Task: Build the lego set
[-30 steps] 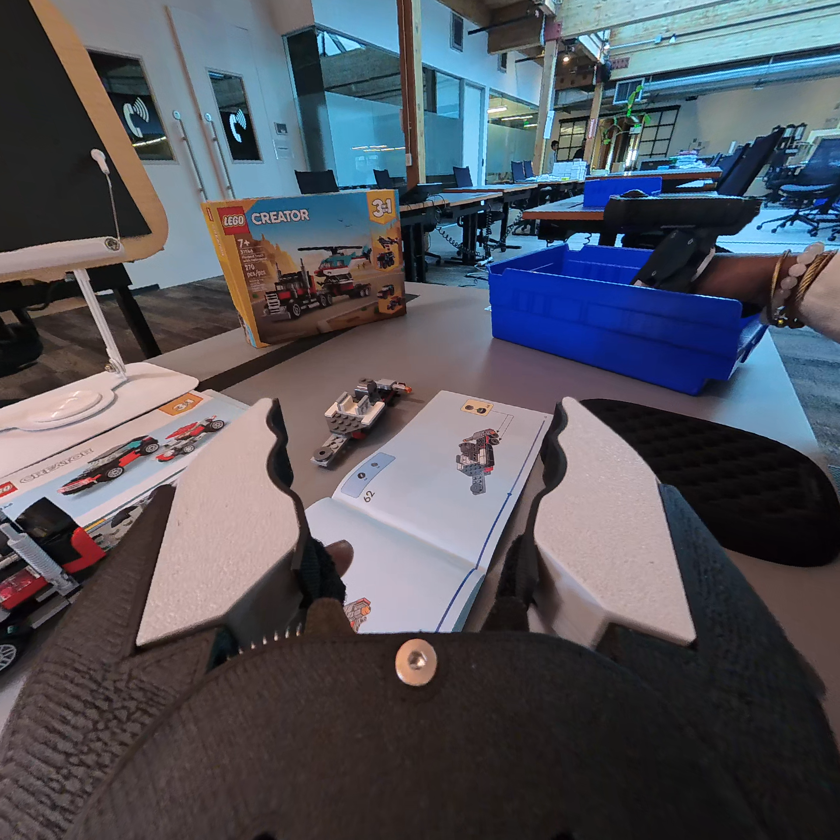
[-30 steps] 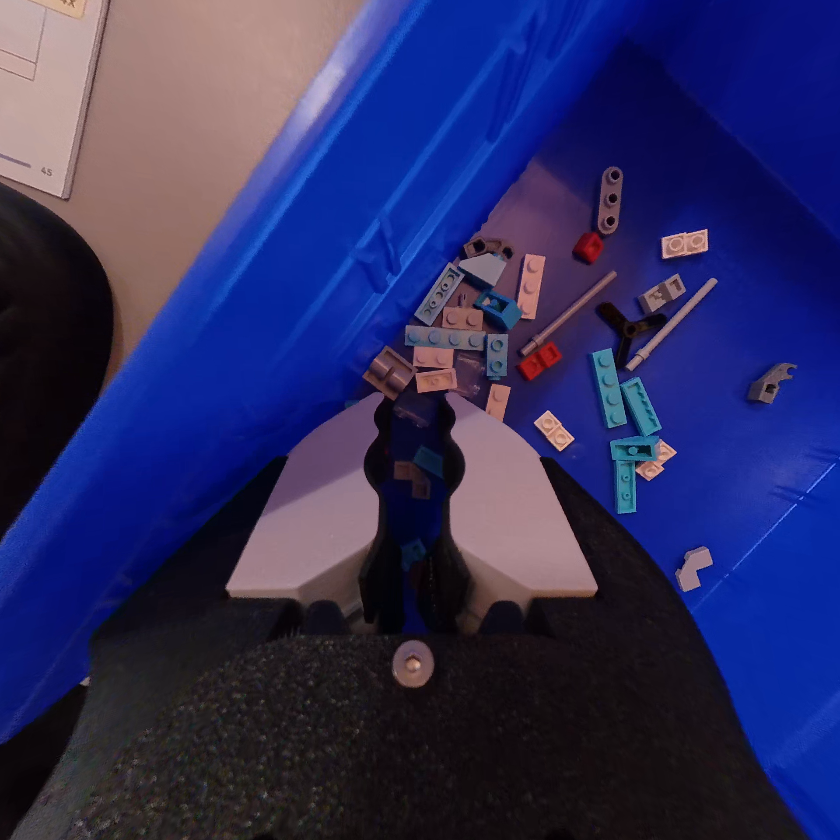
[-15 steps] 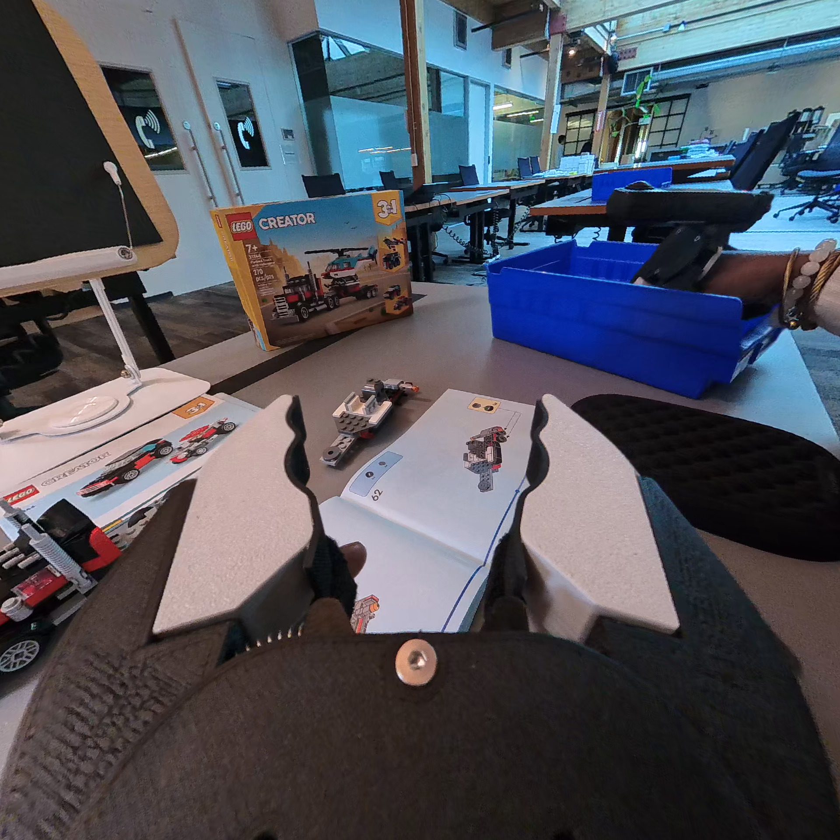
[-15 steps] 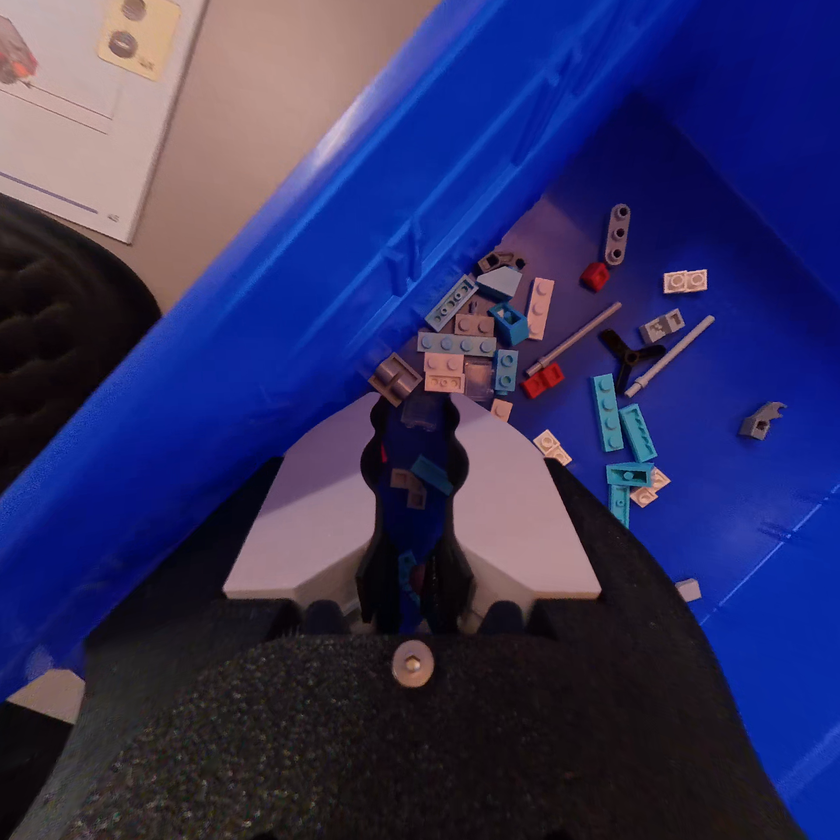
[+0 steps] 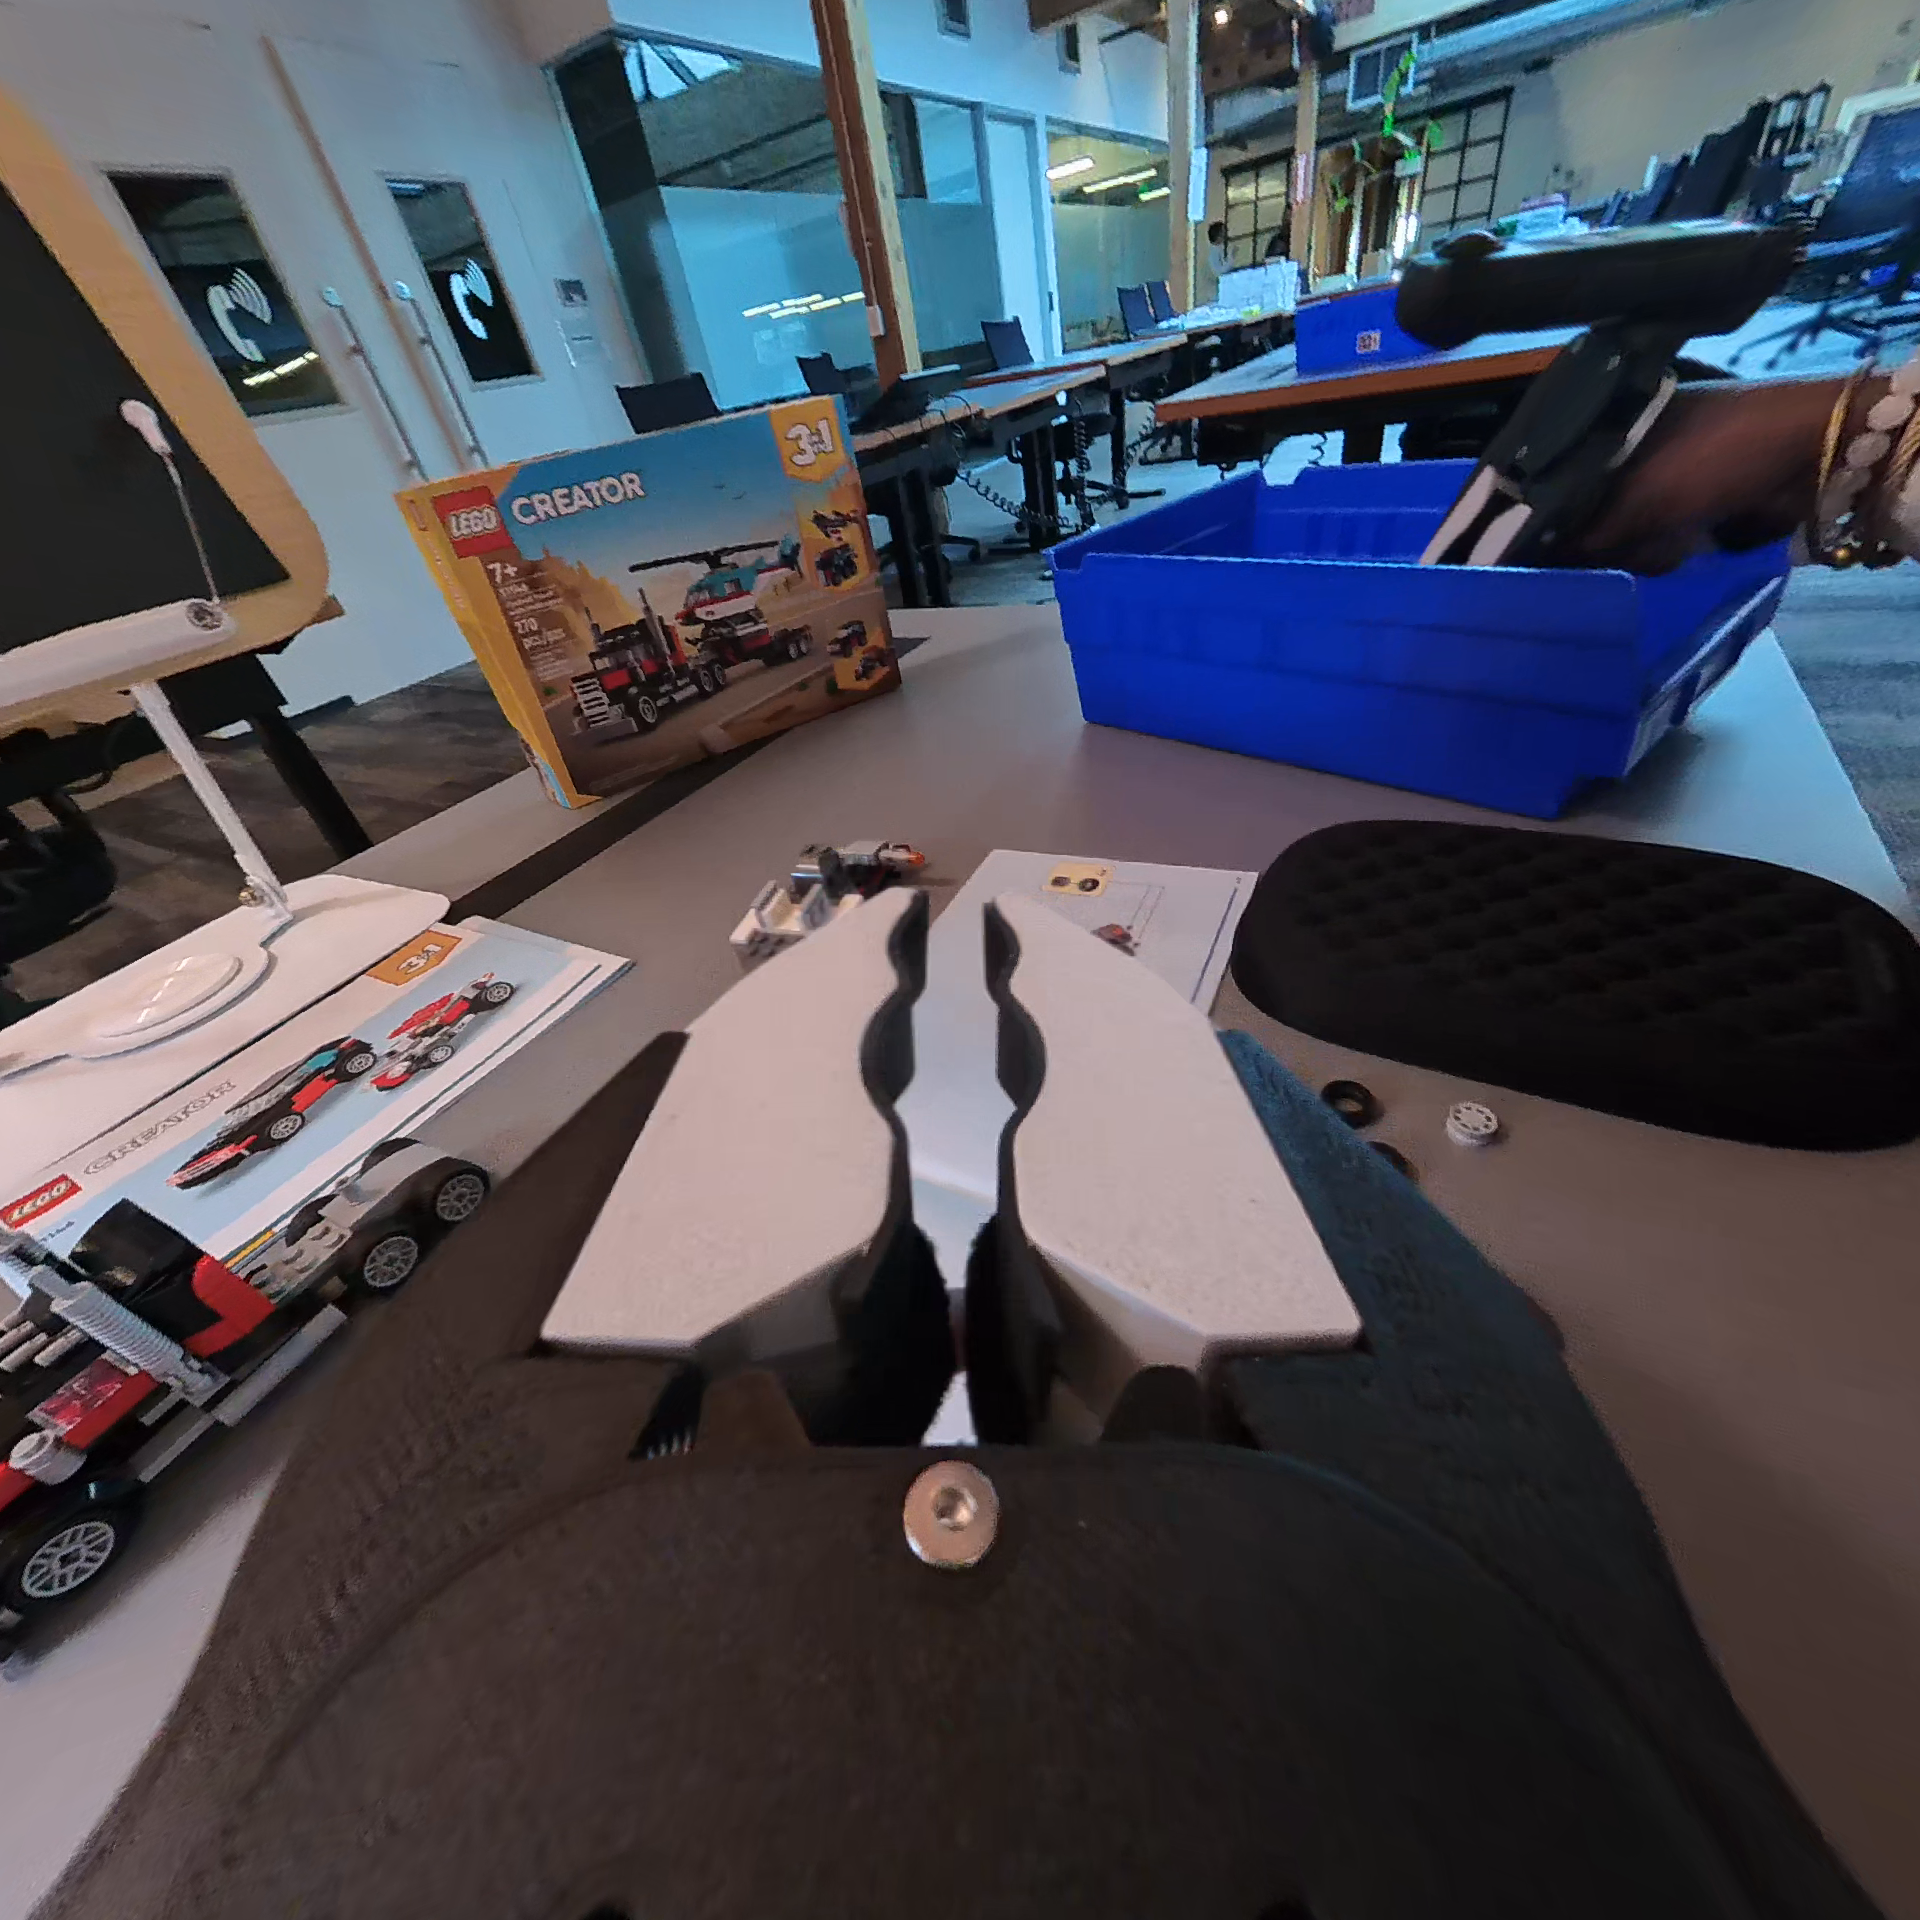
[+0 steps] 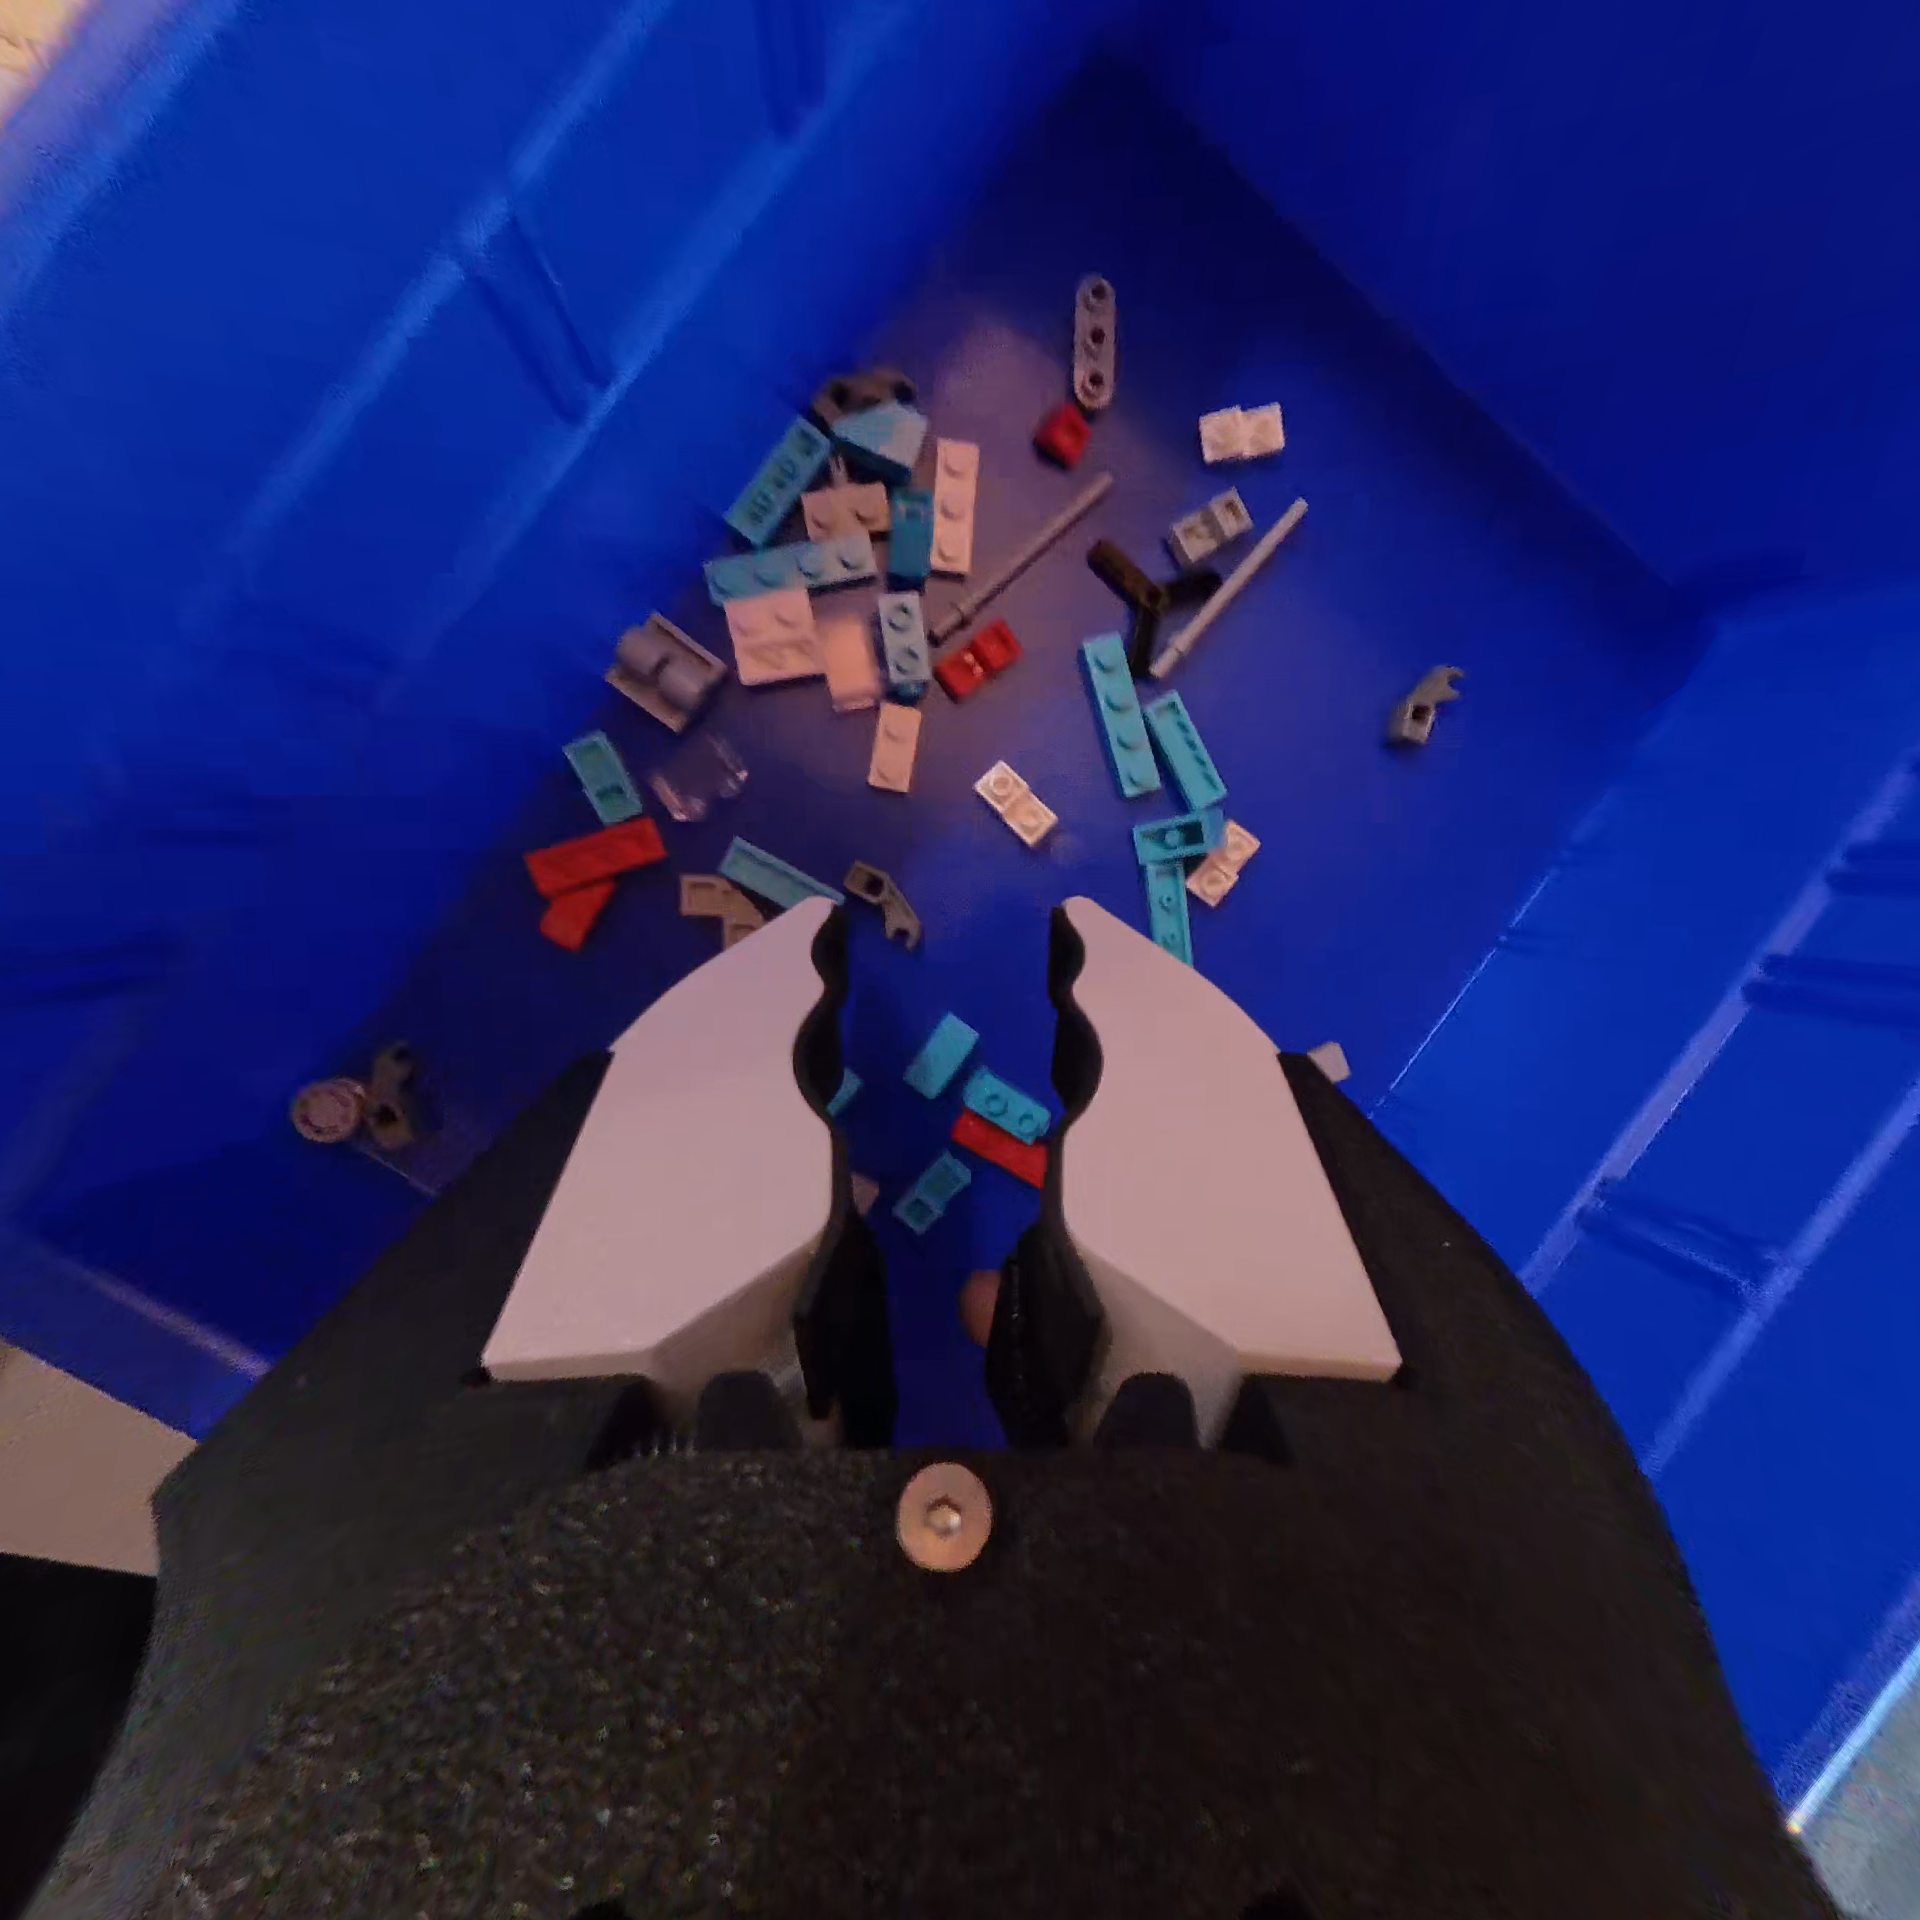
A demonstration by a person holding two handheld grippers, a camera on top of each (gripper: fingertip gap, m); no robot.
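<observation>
Open-plan office, grey bench [image 5: 1039,769]: loose lego pieces [image 6: 904,644] lie scattered on the floor of a blue bin [image 6: 1558,312], small, light, rigid and likely slippery; each looks best pinched across its short sides. Above them the right tool [image 6: 945,914] hovers, jaws parted and empty. Only the left wrist view shows the part-built model [image 5: 831,883], instruction booklet [image 5: 1132,914], set box [image 5: 665,592] and black foam pad [image 5: 1579,966], with the left tool [image 5: 951,904] nearly closed, holding nothing.
</observation>
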